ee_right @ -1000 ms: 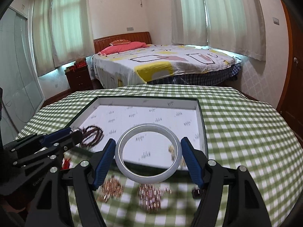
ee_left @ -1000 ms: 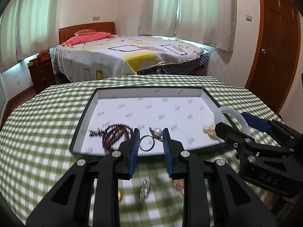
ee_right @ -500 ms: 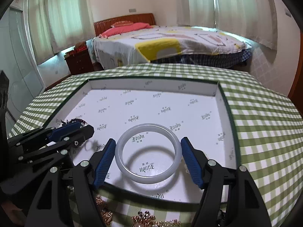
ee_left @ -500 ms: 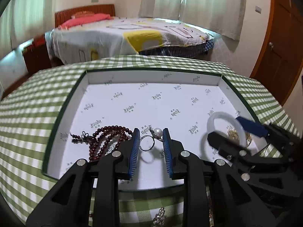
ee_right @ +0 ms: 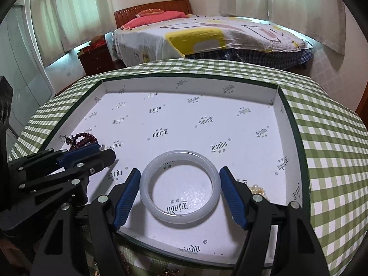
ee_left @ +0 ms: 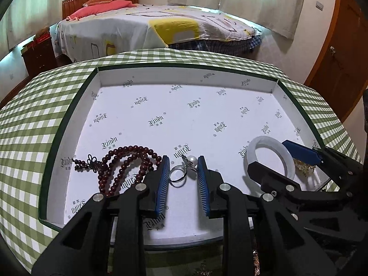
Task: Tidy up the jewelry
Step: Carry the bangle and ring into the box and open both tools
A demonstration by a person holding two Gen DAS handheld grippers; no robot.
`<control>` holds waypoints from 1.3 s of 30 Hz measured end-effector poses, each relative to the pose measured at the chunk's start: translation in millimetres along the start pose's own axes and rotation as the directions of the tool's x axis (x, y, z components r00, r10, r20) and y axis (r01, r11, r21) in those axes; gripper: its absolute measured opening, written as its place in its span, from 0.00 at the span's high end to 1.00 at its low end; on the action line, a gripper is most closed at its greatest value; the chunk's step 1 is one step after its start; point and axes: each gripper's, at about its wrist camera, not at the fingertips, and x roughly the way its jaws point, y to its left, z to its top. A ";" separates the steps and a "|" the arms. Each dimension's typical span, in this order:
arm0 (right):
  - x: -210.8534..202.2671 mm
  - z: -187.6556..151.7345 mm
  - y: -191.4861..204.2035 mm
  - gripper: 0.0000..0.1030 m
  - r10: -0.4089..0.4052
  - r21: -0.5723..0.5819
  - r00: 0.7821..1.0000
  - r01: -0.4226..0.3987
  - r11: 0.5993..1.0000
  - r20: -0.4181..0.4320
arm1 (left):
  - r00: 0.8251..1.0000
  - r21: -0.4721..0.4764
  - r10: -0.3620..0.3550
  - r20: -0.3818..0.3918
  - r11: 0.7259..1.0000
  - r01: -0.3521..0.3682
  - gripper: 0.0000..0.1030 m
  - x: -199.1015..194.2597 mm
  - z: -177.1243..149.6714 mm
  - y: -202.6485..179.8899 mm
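A white printed tray [ee_left: 96, 85] with a dark green rim sits on the green checked table. My left gripper [ee_left: 183, 172] is open inside the tray; a silver pearl ring [ee_left: 178, 174] lies on the tray floor between its blue pads, which stand apart from it. Dark red beads [ee_left: 128, 168] lie just left. My right gripper [ee_right: 180, 185] is open around a white jade bangle [ee_right: 179, 186] lying flat on the tray floor, with small gaps at both pads. The bangle also shows in the left wrist view [ee_left: 271, 156].
A gold piece [ee_right: 257, 189] lies in the tray's near right corner, also visible in the left wrist view [ee_left: 303, 166]. Loose jewelry [ee_right: 170, 271] lies on the cloth before the tray. A bed [ee_right: 207, 34] stands beyond the table, a wooden door [ee_left: 340, 53] at right.
Both grippers moved forward and down into the tray. The ring and the bangle now rest on the tray floor, and both pairs of jaws have spread off them.
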 end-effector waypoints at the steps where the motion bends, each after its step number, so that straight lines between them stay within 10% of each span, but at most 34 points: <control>1: 0.5 -0.3 0.0 0.33 0.000 -0.002 1.000 0.000 1.000 -0.003 | 1.000 -0.003 -0.001 -0.002 1.000 0.001 0.76 0.2 -0.2 1.1; 39: -44.1 1.2 1.0 0.33 -0.024 -0.015 0.993 0.026 1.000 0.119 | 0.991 -0.014 0.024 0.130 1.000 -0.022 0.40 -53.4 -2.0 0.9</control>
